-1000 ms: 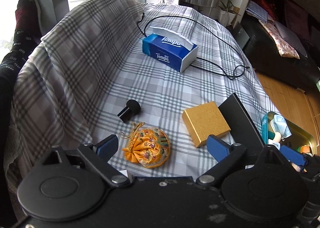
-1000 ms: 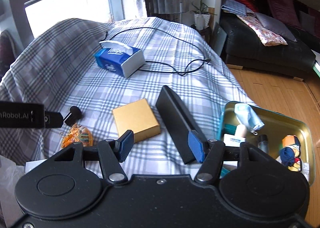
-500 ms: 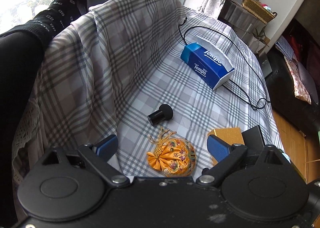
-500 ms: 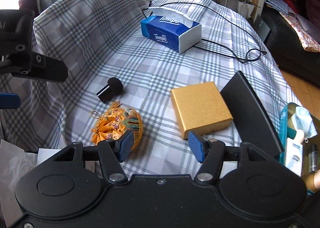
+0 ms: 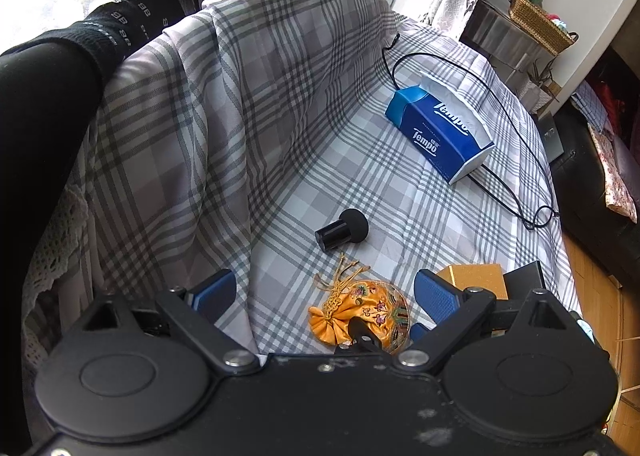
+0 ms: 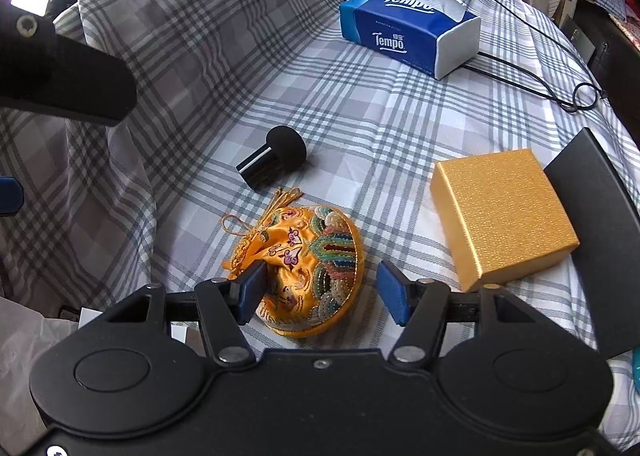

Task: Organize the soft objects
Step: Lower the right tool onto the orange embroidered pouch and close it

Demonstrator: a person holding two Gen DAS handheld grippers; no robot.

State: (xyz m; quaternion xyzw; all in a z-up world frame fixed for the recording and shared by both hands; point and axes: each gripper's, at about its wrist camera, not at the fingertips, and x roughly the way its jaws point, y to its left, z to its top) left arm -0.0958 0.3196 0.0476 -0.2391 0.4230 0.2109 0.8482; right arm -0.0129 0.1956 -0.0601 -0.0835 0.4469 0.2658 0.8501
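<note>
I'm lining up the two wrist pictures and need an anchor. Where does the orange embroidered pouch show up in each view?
Left wrist: the orange embroidered pouch lies low and right of centre, just above the gripper body, partly hidden by a black part.
Right wrist: the pouch lies low at centre, between the right gripper's two blue pads.
Shared landmark: the black brush, just beyond the pouch's tassel in both views.

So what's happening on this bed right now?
A person holds a hand-held gripper in each hand over a plaid-covered surface. The right hand-held gripper is open with its fingers on either side of an orange embroidered pouch, not visibly squeezing it. The left hand-held gripper hangs open and empty nearby. A black brush, gold box and tissue box lie untouched.
</note>
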